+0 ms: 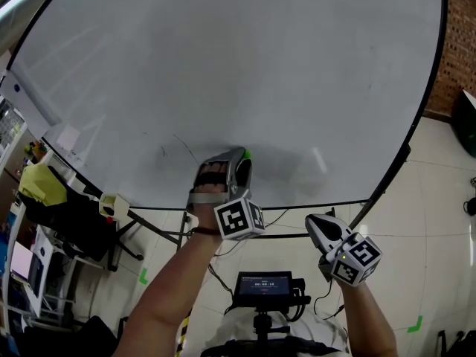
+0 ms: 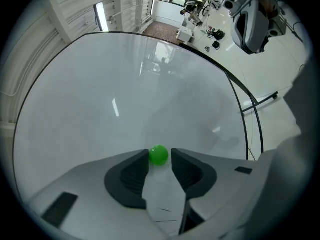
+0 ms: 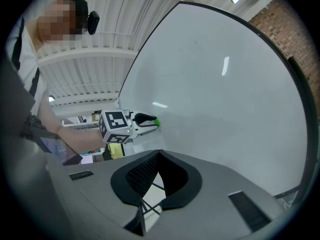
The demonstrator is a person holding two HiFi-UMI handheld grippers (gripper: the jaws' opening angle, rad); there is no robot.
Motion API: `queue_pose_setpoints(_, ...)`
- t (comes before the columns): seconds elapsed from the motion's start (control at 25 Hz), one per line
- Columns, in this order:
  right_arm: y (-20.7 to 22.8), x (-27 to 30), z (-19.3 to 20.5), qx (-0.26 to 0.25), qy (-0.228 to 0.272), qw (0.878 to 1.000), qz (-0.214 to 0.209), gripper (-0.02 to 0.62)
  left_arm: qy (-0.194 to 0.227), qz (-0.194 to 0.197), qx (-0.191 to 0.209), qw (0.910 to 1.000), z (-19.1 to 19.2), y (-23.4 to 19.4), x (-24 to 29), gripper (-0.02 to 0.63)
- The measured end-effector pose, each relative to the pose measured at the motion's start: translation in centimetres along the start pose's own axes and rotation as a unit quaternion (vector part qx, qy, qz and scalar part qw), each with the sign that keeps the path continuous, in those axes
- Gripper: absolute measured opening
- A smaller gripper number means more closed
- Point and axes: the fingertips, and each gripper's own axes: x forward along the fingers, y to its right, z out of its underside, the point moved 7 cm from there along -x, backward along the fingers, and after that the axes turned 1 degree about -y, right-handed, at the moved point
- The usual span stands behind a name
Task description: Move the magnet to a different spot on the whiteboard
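Observation:
A small round green magnet [image 2: 159, 155] sits on the big whiteboard [image 2: 125, 94], low on its face, near the bottom edge [image 1: 246, 153]. My left gripper [image 2: 160, 157] is up against the board with the magnet between its two dark fingertips; the jaws stand wide and a thin gap shows beside the magnet, so it is open. The right gripper view shows that same gripper [image 3: 149, 120] and the magnet [image 3: 157, 121] from the side. My right gripper [image 1: 316, 222] hangs below the board's lower edge, off the board, jaws shut and empty [image 3: 160, 153].
The whiteboard [image 1: 223, 65] fills most of the head view, with faint pen marks [image 1: 178, 149] left of the magnet. Its black frame and stand legs [image 1: 372, 199] run below. A device with a screen [image 1: 264, 283] is under me. Cluttered furniture [image 1: 52, 199] stands left, a brick wall [image 1: 461, 43] right.

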Motion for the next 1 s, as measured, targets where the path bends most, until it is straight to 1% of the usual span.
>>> queue_pose_setpoints(0.4,-2.1,1.2,0.4,-0.004,-0.005,1.000,0.004,0.028,0.011,-0.001,-0.016,0.9998,2.4,-0.5,-2.0,0.170)
queue_pose_setpoints(0.68,-5.1,2.1,0.5,-0.011,-0.002,1.000,0.017,0.028,0.028,0.030,-0.084,0.9956,6.0,-1.1,-4.1,0.170)
queue_pose_setpoints(0.8,-6.6,2.7,0.2,-0.018,0.000,1.000,0.025,0.028,0.044,0.054,-0.137,0.9882,7.9,-1.3,-5.2,0.170)
queue_pose_setpoints(0.84,-7.2,2.9,0.0,-0.021,0.001,0.999,0.026,0.028,0.047,0.062,-0.148,0.9858,8.5,-1.3,-5.6,0.170)
queue_pose_setpoints(1.0,-9.7,2.8,-0.4,-0.028,-0.002,0.999,0.032,0.028,0.059,0.090,-0.172,0.9793,10.4,-1.0,-8.0,0.159)
